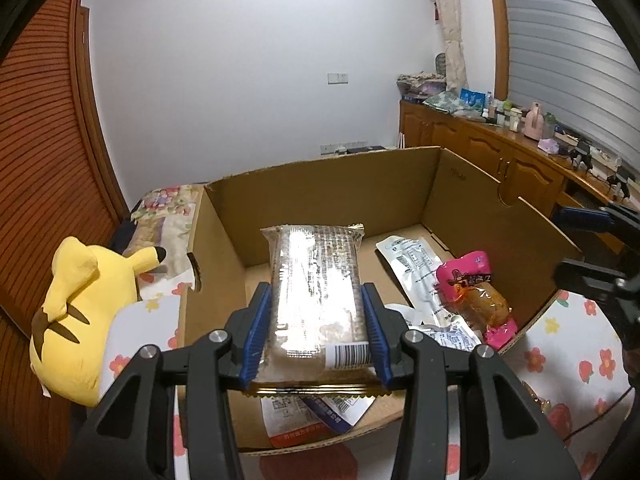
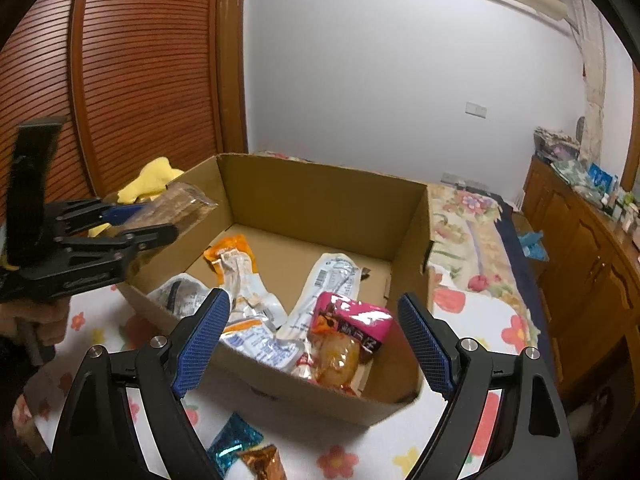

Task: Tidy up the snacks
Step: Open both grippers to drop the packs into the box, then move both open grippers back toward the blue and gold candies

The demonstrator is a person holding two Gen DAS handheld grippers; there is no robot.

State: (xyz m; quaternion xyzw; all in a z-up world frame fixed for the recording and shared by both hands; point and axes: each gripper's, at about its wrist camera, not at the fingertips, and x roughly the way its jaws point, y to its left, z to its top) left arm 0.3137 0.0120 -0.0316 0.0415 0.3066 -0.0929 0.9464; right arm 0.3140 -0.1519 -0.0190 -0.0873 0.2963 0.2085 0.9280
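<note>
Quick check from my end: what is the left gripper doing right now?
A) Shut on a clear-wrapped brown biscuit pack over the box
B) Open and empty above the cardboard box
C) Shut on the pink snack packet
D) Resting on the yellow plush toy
A: the left gripper has both blue pads pressed against the clear-wrapped brown biscuit pack, held above the open cardboard box.

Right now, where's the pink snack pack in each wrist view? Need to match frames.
Left wrist: the pink snack pack lies right of centre, inside the cardboard box by its right wall, beside the left gripper, which grips a clear-wrapped cracker pack.
Right wrist: pink snack pack sits at lower centre, in the box's near corner, just ahead of the open right gripper.
Shared landmark: the cardboard box.
</note>
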